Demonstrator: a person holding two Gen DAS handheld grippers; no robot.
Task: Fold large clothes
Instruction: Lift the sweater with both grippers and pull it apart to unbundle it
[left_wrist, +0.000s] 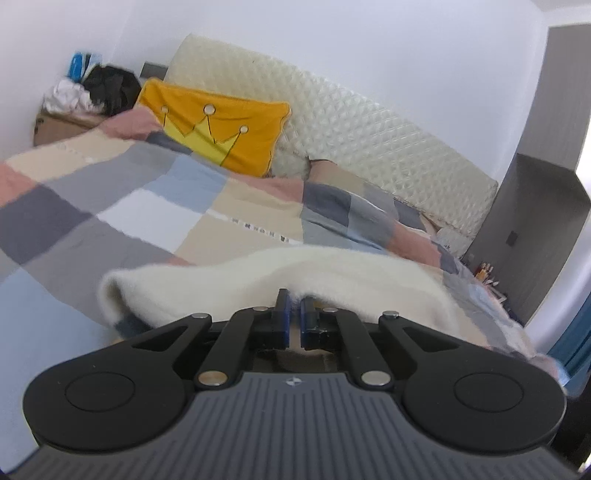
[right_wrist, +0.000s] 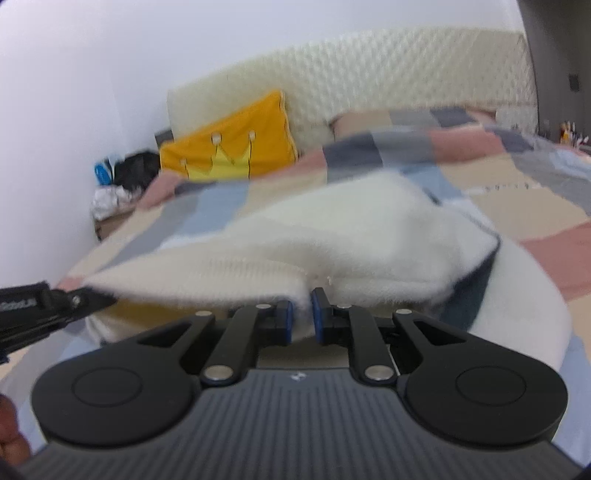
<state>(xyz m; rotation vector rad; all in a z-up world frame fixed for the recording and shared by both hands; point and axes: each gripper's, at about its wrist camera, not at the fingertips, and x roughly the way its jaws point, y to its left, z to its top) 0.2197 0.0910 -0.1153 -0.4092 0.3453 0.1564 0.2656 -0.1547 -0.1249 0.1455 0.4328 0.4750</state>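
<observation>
Fluffy cream-white knitted garment (right_wrist: 332, 236) on patchwork-check bedspread (left_wrist: 110, 206), edge pinched in narrow jaws of left gripper (left_wrist: 294, 319) and right gripper (right_wrist: 303, 317), seemingly for folding over.

Both views are taken low over the bed (left_wrist: 155, 206), very near the white garment (left_wrist: 332, 273), and are aimed toward the quilted headboard (left_wrist: 369, 136). The left wrist view is angled rightward, the right wrist view leftward. The yellow crown pillow (right_wrist: 236, 147), headboard and patchwork cover are shared.
</observation>
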